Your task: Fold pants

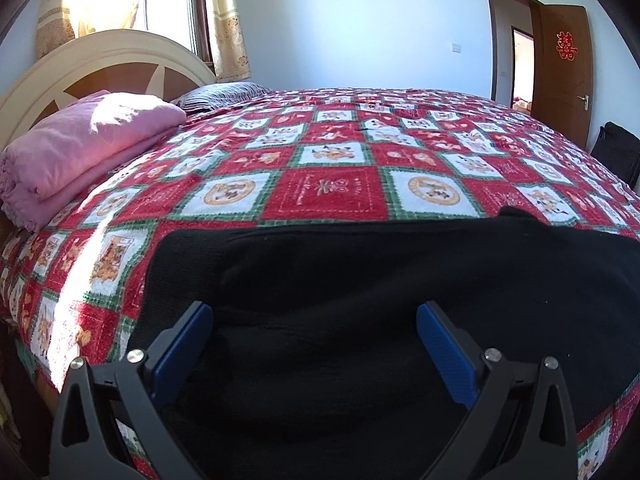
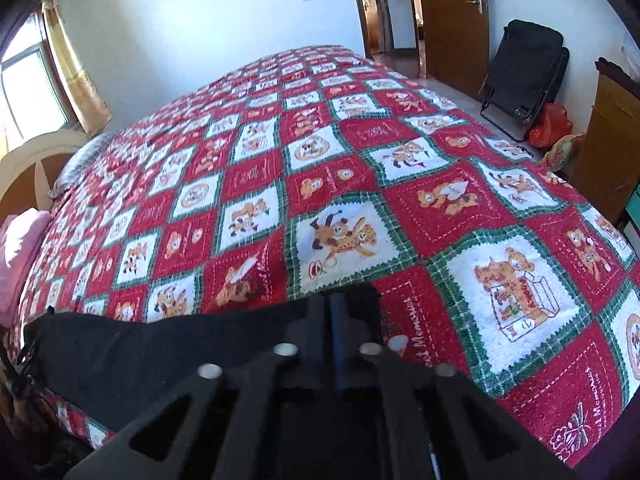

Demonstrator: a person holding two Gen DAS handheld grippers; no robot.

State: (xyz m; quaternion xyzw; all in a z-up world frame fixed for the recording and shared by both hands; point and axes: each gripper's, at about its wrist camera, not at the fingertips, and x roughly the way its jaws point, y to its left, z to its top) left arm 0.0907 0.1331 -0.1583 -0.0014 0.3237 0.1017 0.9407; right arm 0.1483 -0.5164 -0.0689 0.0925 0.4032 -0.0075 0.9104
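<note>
Left wrist view: the black pants (image 1: 360, 280) lie flat on the checked bedspread (image 1: 328, 192), filling the lower half of the frame from 8 o'clock round to 3 o'clock, with a folded edge running across near the centre. The left gripper (image 1: 314, 320) hovers over them with its 2 blue-padded fingers (image 1: 186, 348) spread wide, holding nothing; whether the pads touch the cloth is not clear. The risk here, as I judge it: if these fingers close on only the top layer, the lower layer stays behind and the fold comes out skewed. A pink folded blanket (image 1: 80, 152) sits at 9 o'clock, well apart from the work.

Right wrist view: the pants (image 2: 160, 344) stretch from 9 o'clock toward the centre, near the bed's edge. The right gripper (image 2: 338, 312) has its 2 fingers pressed together, a dark corner of fabric at their tips, so it appears clamped on the pants. The likely trouble is a thin pinch: a pull across the textured bedspread (image 2: 400, 160) could drag the cloth free, or slide the whole garment toward the bed's edge at 7 o'clock.
</note>
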